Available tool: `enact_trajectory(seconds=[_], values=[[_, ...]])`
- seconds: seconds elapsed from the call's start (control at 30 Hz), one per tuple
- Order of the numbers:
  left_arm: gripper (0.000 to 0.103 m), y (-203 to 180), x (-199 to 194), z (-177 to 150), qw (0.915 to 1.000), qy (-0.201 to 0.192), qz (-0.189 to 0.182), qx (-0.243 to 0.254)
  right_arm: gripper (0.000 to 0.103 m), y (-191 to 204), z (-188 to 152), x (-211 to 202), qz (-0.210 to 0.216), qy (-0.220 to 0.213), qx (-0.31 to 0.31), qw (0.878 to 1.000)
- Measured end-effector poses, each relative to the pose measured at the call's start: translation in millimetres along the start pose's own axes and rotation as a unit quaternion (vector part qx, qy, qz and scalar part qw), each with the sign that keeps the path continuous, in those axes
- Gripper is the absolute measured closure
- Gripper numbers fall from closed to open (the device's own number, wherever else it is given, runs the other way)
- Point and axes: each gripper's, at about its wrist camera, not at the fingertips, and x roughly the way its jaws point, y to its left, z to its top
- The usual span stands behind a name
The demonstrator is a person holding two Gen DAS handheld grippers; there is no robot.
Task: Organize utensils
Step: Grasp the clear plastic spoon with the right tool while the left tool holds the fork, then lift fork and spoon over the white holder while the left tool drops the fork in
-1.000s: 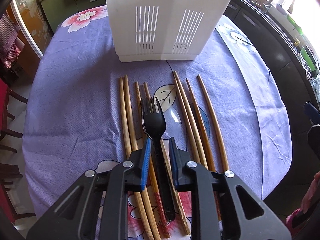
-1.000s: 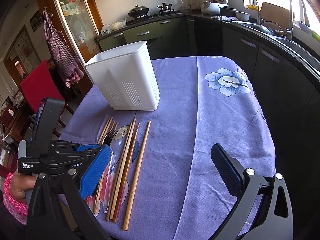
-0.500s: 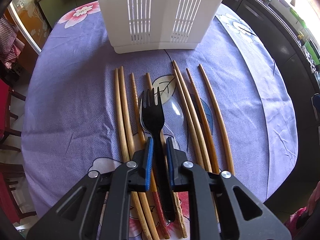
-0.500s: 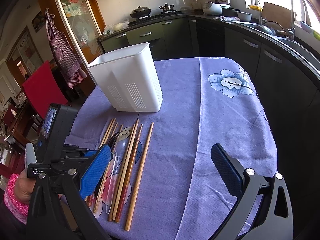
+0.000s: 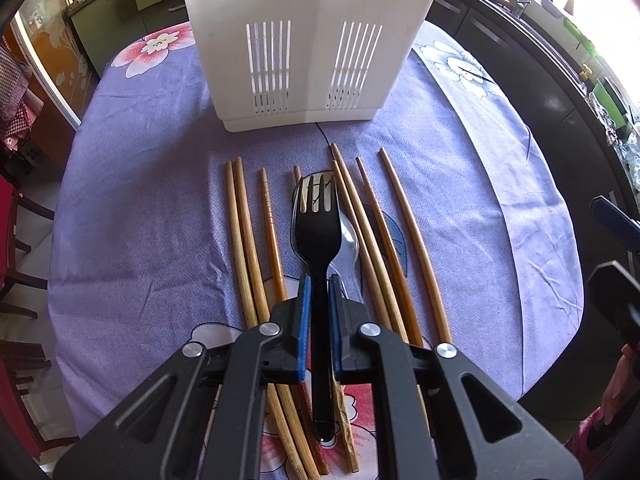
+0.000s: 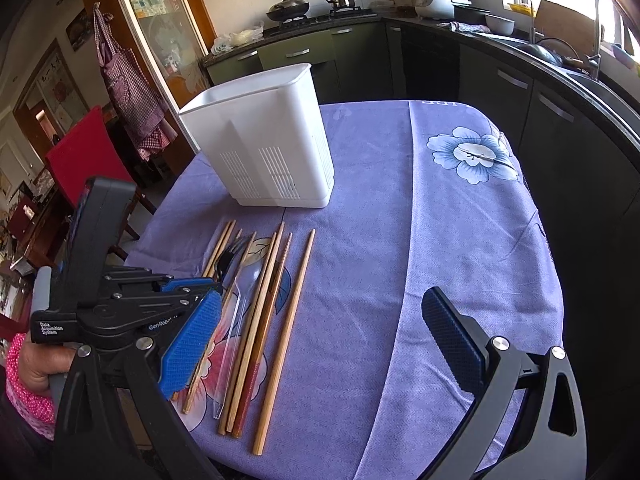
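My left gripper is shut on the handle of a black plastic fork and holds it just above the table, tines pointing at the white utensil holder. Several wooden chopsticks lie in a row on the purple cloth, with a clear plastic spoon under the fork. In the right wrist view the left gripper holds the fork beside the chopsticks, the clear spoon and the holder. My right gripper is open and empty over the table's near edge.
The purple flowered tablecloth covers a round table. A red chair stands at the left. Dark kitchen cabinets and a counter run along the right and back. The right gripper's finger shows at the left wrist view's right edge.
My left gripper has closed on the black fork and lifted it, moving forward toward the white holder. The right gripper has stayed open and nearly still.
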Motion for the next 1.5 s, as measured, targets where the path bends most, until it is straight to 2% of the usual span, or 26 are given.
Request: enact_trajectory(seconds=[0.03, 0.2, 0.37, 0.5, 0.57, 0.8, 1.13, 1.3, 1.5], values=[[0.094, 2.0, -4.0, 0.2, 1.0, -0.007, 0.003, 0.0, 0.006, 4.5, 0.2, 3.7, -0.002, 0.011, -0.01, 1.0], [0.094, 12.9, -26.1, -0.2, 0.9993, -0.037, 0.003, -0.007, 0.038, 28.3, 2.1, 27.8, 0.002, 0.07, -0.047, 0.996], [0.094, 20.1, -41.8, -3.4, 0.9985, -0.054, -0.006, -0.006, 0.06, 56.8, 6.7, 57.7, 0.019, 0.122, -0.072, 0.99], [0.094, 27.4, -53.2, -6.7, 0.9975, -0.07, -0.011, -0.006, 0.065, 73.7, 10.3, 86.2, 0.036, 0.168, -0.073, 0.983], [0.094, 31.2, -57.1, -8.7, 0.997, -0.076, -0.013, -0.007, 0.068, 81.1, 10.2, 97.8, 0.03, 0.183, -0.076, 0.98], [0.094, 44.4, -59.9, -12.1, 0.9964, -0.082, -0.021, -0.01, 0.085, 99.4, 8.0, 124.0, 0.01, 0.207, -0.084, 0.975], [0.094, 48.5, -60.2, -14.6, 0.996, -0.085, -0.028, -0.008, 0.085, 110.6, 12.8, 159.6, -0.021, 0.229, -0.086, 0.969], [0.094, 48.7, -60.8, -14.3, 0.9959, -0.086, -0.027, -0.007, 0.091, 124.3, 8.2, 167.3, -0.042, 0.209, -0.101, 0.972], [0.094, 49.9, -67.4, -11.7, 0.9952, -0.094, -0.027, -0.008, 0.094, 120.9, 11.3, 151.0, -0.003, 0.17, -0.075, 0.983]])
